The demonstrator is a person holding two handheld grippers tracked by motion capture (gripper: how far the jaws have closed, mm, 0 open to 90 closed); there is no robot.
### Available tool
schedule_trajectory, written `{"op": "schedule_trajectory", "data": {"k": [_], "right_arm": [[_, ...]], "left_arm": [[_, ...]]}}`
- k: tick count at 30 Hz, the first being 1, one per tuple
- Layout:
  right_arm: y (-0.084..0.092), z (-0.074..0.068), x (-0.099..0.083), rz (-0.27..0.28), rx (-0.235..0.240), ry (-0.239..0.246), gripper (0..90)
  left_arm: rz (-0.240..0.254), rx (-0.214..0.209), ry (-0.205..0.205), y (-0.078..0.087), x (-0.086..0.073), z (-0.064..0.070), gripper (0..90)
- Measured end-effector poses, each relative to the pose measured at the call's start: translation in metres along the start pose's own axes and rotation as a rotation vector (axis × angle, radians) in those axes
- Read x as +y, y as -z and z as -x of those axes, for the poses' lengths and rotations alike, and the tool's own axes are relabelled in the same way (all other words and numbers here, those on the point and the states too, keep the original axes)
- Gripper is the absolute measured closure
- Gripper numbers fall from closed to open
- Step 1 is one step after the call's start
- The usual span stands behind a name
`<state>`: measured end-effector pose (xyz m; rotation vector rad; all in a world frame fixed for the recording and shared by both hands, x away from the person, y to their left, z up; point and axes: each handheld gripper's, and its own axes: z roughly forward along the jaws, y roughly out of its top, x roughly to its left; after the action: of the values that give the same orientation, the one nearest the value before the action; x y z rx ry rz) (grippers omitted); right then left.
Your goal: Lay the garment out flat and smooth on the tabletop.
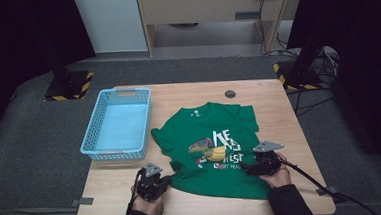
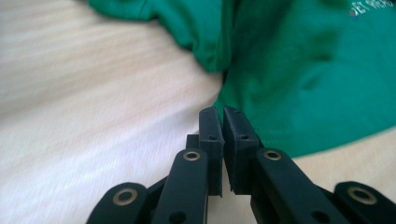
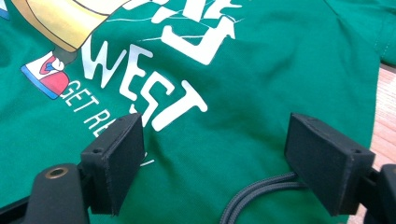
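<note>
Left gripper [image 1: 164, 180]: held low at the near left of the table [image 1: 114, 207], jaws pressed together. In the left gripper view [image 2: 223, 114] the tips meet right at the hem of the green T-shirt [image 2: 299, 84]; whether a fold of cloth is caught between them cannot be told, since the edge runs behind the pads.

Right gripper [image 1: 247, 168]: resting over the shirt's lower right part, jaws spread wide. In the right gripper view [image 3: 215, 140] the two pads stand apart above flat cloth with nothing between them, white lettering just ahead.

T-shirt [image 1: 216, 151]: lies face up, spread out, collar away from both grippers and hem toward them. Long axis runs from the hands toward the far edge. From the left gripper it lies ahead and to the right; the right gripper is already over it.

Basket [image 1: 117, 123]: blue, nothing inside, well apart from the left gripper, ahead and slightly left, just beside the shirt's sleeve.

Judgement: both hands sit at the hem end, one at each lower corner, so a fold away toward the collar looks likeliest; the right gripper must first close on cloth.
</note>
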<state>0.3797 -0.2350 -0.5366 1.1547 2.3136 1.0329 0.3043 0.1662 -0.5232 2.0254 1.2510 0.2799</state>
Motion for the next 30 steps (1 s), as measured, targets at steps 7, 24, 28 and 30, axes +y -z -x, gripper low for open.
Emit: {"op": "schedule_trajectory", "data": {"k": [7,24,28,30], "right_arm": [[0.002,-0.002,-0.002,-0.002,0.006,-0.001,18.5],[0.019,-0.013,-0.003,-0.018,0.039,0.028,10.4],[0.02,-0.019,-0.002,-0.028,0.051,0.041,7.4],[0.02,-0.022,-0.003,-0.036,0.049,0.05,6.6]], "left_arm": [[-0.015,-0.028,0.023,0.02,-0.019,-0.001,84.8],[0.118,-0.011,-0.001,0.045,0.019,0.004,56.0],[0.16,0.016,-0.026,0.04,0.046,0.003,45.9],[0.173,0.002,-0.023,0.031,0.057,0.0,43.8]]}}
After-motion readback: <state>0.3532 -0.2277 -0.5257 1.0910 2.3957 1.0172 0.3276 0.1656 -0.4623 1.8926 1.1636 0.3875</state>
